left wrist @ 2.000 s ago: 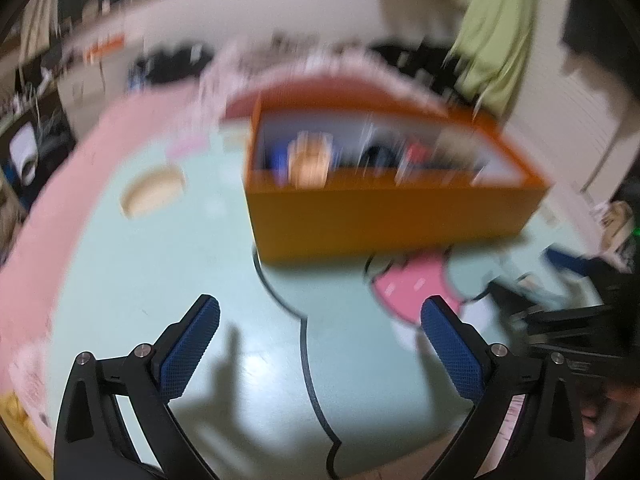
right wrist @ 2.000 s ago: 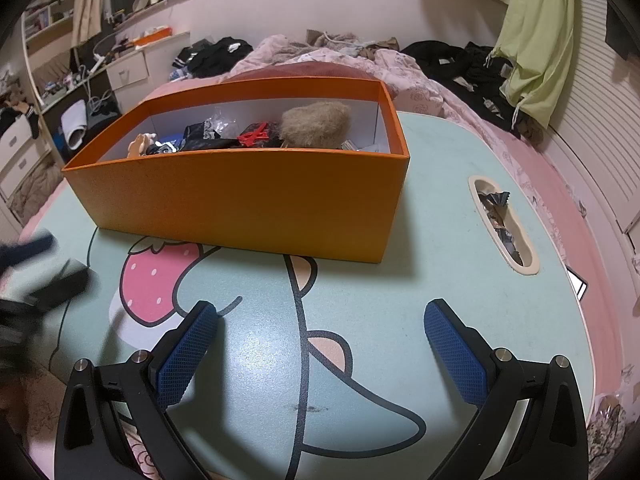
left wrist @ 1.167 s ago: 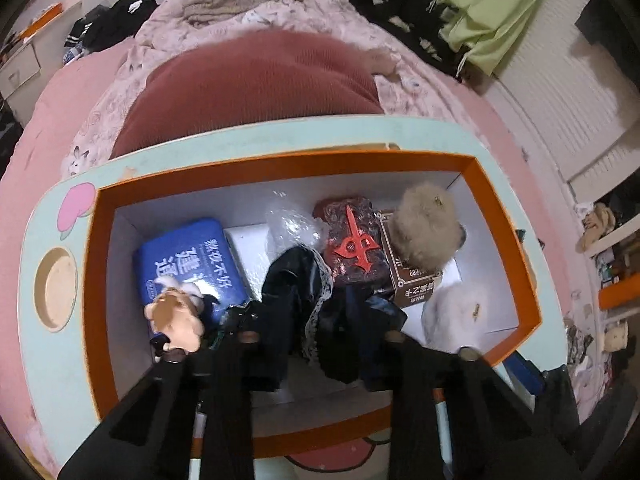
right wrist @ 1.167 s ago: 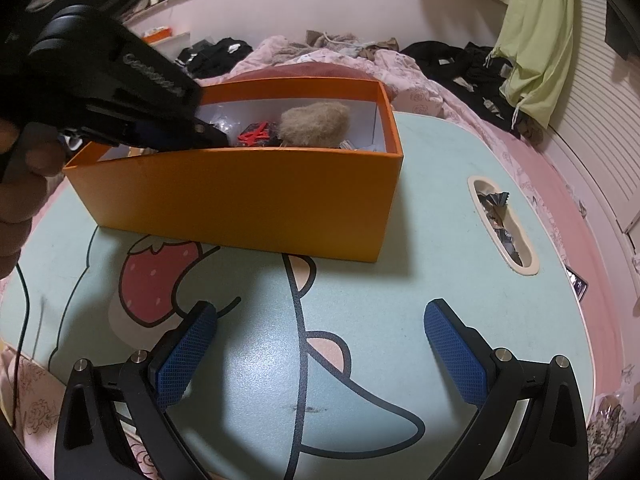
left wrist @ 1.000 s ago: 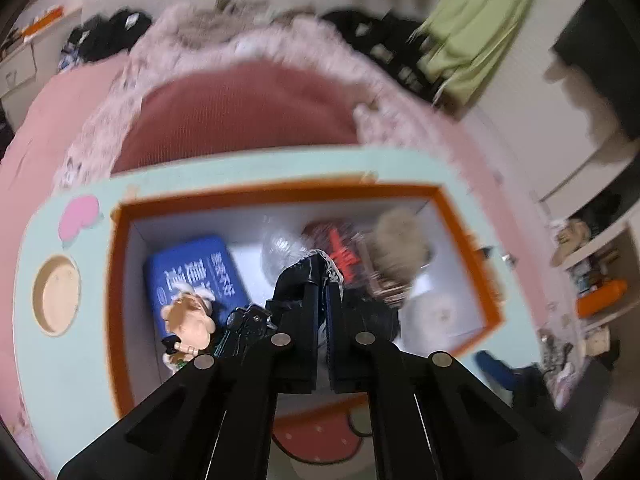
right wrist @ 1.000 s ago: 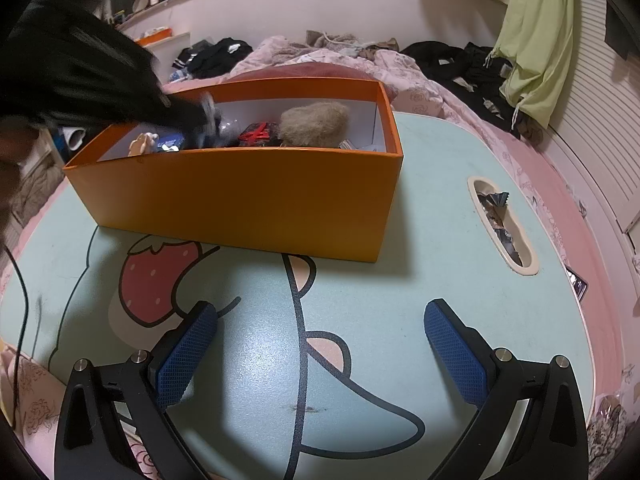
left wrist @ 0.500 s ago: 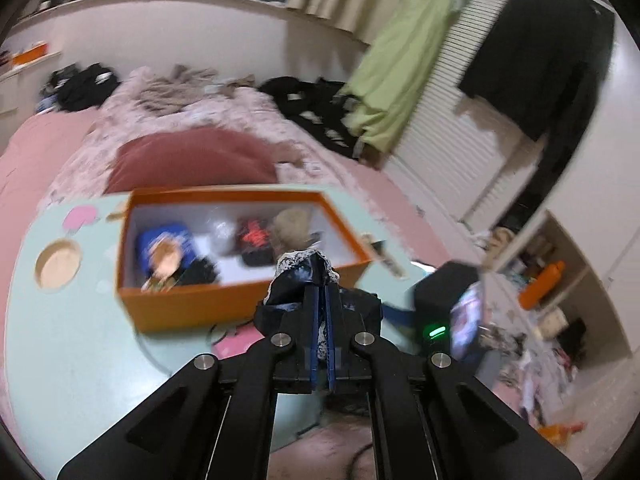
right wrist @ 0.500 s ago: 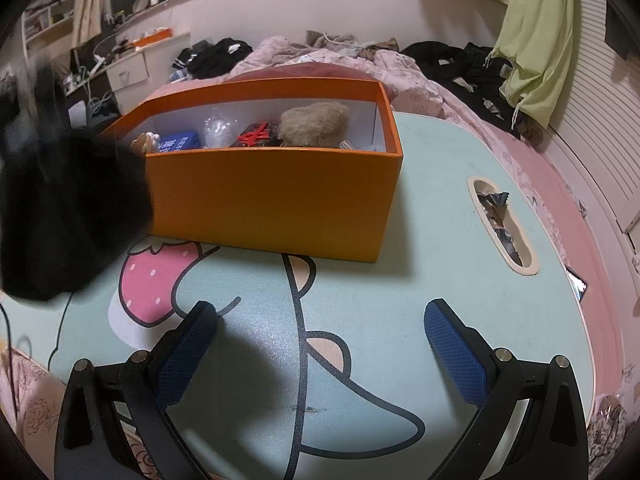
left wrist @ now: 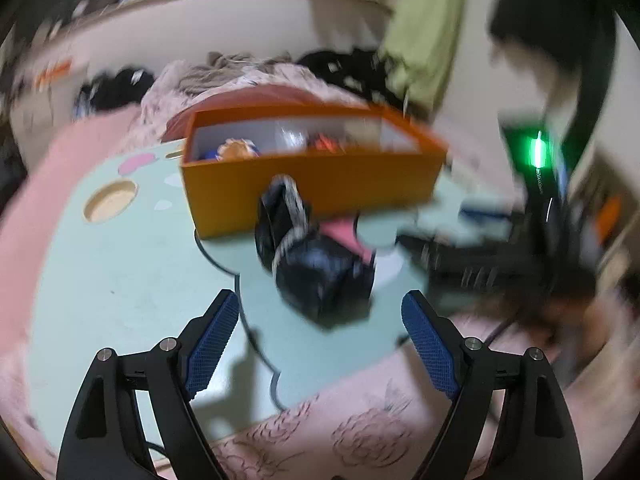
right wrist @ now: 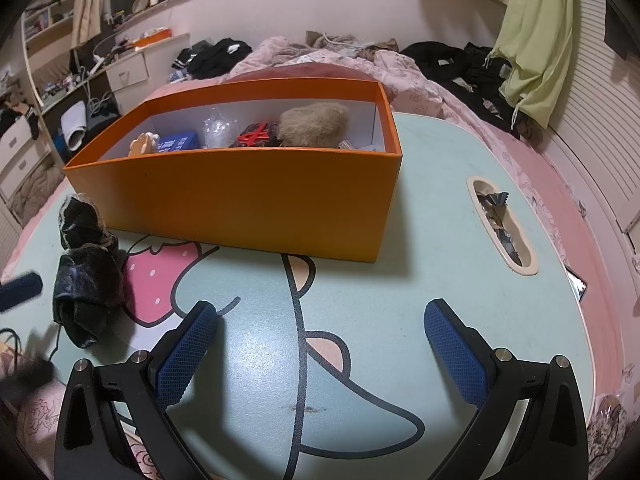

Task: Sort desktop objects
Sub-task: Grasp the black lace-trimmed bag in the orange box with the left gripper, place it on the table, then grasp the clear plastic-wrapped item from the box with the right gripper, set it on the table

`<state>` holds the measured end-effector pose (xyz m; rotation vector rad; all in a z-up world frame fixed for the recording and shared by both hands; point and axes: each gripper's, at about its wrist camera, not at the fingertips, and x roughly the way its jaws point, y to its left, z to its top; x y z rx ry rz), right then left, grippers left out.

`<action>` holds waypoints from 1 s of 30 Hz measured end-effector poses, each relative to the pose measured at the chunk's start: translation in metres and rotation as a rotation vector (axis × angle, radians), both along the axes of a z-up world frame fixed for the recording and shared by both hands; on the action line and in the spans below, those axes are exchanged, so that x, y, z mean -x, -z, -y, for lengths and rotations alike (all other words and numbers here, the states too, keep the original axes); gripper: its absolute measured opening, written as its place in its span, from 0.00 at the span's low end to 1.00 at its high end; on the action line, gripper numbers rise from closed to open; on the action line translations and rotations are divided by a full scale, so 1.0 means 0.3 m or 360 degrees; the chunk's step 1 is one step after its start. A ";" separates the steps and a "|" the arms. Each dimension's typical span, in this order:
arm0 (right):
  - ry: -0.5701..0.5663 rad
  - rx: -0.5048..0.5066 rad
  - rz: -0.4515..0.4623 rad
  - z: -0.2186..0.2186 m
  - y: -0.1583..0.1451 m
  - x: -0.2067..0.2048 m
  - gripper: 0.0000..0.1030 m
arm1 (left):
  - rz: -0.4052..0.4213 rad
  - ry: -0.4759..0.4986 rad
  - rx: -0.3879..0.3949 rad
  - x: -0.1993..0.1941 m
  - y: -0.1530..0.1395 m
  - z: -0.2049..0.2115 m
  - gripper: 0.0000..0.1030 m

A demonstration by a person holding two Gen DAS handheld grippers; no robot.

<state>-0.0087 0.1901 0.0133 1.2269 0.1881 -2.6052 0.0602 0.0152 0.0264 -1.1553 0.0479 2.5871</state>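
A black lace-trimmed pouch [left wrist: 316, 256] lies on the mint table [left wrist: 120, 288], just in front of the orange box [left wrist: 320, 184]. My left gripper [left wrist: 320, 320] hovers near it with its jaws opening, and the pouch sits beyond the blue pads, untouched. In the right wrist view the same pouch [right wrist: 86, 272] rests at the table's left, by the strawberry print. The orange box [right wrist: 248, 196] holds a fluffy tan toy [right wrist: 314, 124], a red-marked item, a blue packet and a small figure. My right gripper [right wrist: 320, 344] stands open over bare table.
A cup hole [left wrist: 110, 202] is sunk in the table's left side, and a slot with wrappers [right wrist: 502, 228] in its right. A bed with scattered clothes lies behind the box. Pink patterned fabric borders the table's near edge.
My left gripper lifted the black pouch out of the orange box, swung it toward the table's front left, then opened and let it drop there. The right gripper has not moved.
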 end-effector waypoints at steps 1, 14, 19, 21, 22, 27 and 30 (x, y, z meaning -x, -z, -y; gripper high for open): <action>-0.0001 -0.0001 0.0000 -0.001 -0.001 0.000 1.00 | 0.0036 -0.0013 0.0127 0.013 0.032 -0.033 0.81; 0.0008 -0.0007 -0.0007 0.001 -0.004 0.002 1.00 | 0.0155 -0.0165 0.0120 0.065 0.119 -0.030 1.00; 0.0008 -0.0007 -0.0007 0.004 -0.005 0.003 1.00 | 0.0149 -0.0170 0.0120 0.054 0.105 -0.029 1.00; 0.0020 -0.0010 -0.0009 0.003 -0.005 0.004 1.00 | 0.0150 -0.0170 0.0119 0.058 0.101 -0.029 1.00; 0.0023 -0.0014 -0.0011 -0.008 -0.015 0.007 1.00 | 0.0149 -0.0170 0.0119 0.056 0.104 -0.028 1.00; 0.0051 -0.0009 -0.0025 -0.046 -0.012 -0.002 1.00 | 0.0151 -0.0170 0.0120 0.059 0.099 -0.028 1.00; 0.0060 0.0098 -0.0078 -0.091 -0.042 -0.022 0.96 | 0.0145 -0.0180 0.0119 0.054 0.078 -0.015 1.00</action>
